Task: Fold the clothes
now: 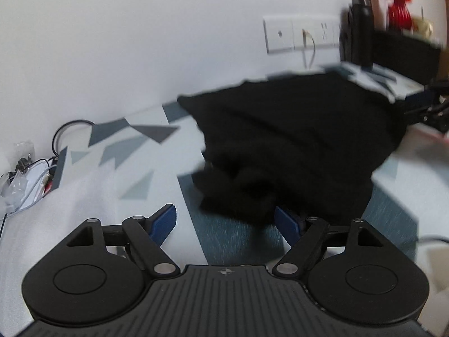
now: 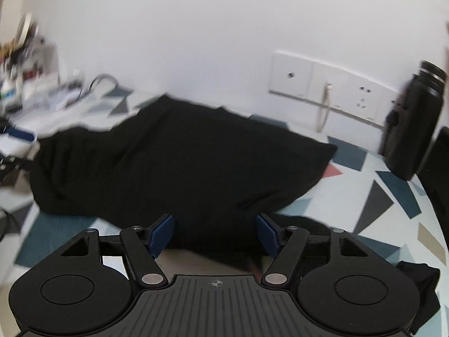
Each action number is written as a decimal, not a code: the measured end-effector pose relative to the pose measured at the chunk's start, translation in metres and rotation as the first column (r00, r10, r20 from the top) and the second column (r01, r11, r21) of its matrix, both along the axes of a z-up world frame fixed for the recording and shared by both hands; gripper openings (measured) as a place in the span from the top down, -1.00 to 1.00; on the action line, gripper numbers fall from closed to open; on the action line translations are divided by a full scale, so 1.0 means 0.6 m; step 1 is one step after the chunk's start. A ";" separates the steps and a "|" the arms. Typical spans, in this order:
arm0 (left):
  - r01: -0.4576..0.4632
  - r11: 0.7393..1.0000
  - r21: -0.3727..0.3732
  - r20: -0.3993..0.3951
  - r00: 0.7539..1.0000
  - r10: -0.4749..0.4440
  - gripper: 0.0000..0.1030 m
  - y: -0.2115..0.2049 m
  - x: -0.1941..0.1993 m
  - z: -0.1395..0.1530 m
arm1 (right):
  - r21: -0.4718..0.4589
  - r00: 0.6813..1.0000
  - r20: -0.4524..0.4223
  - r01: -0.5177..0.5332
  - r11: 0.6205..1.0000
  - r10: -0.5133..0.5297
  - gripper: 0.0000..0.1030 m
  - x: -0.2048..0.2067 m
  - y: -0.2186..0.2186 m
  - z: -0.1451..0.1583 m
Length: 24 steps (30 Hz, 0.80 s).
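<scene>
Left gripper [image 1: 226, 223] spread wide, empty, near edge of black garment [image 1: 294, 146]. Right gripper [image 2: 215, 234] spread too, garment edge between fingers. Garment bunched on patterned surface [image 1: 134, 154].

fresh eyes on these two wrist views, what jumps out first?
The black garment dominates: a big rumpled heap in the middle of the triangle-patterned tablecloth, just ahead of both tongs. The left tongs and right tongs both stand open, blue pads apart, right at the cloth's near edge. Behind it, a white socket strip runs along the wall, with a black bottle at the far right.
</scene>
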<state>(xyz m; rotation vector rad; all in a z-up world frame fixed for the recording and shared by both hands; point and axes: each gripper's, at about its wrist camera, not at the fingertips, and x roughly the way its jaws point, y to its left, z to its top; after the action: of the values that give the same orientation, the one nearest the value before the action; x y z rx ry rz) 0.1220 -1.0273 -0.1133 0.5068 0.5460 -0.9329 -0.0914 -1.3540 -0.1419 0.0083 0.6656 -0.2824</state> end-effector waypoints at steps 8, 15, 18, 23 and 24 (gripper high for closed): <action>-0.004 0.997 -0.077 -0.080 0.997 -0.002 -0.55 -0.040 0.025 -0.028 | -0.076 0.998 -0.040 0.037 0.996 -0.041 -0.32 0.017 0.008 -0.034; 0.037 0.985 -0.171 -0.098 0.994 -0.054 0.60 -0.050 0.020 -0.029 | -0.039 0.997 0.010 0.073 0.997 -0.073 0.64 0.027 -0.023 -0.034; 0.019 0.974 -0.224 -0.099 0.994 -0.042 0.73 -0.033 0.019 -0.017 | 0.005 0.992 0.060 0.110 0.994 -0.110 0.79 0.022 -0.043 -0.022; -0.053 0.946 -0.321 -0.090 0.996 0.025 0.75 0.021 0.026 0.019 | 0.058 0.953 0.188 0.231 0.971 -0.238 0.82 -0.013 -0.084 0.008; -0.065 0.941 -0.333 -0.086 0.996 0.038 0.75 0.030 0.027 0.025 | 0.068 0.941 0.209 0.259 0.964 -0.268 0.82 -0.020 -0.093 0.012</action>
<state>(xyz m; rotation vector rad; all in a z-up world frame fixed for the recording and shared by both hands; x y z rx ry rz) 0.1384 -1.0092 -0.0981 0.1471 0.4558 -0.9747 -0.1035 -1.4096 -0.1345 0.1656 0.4518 -0.5191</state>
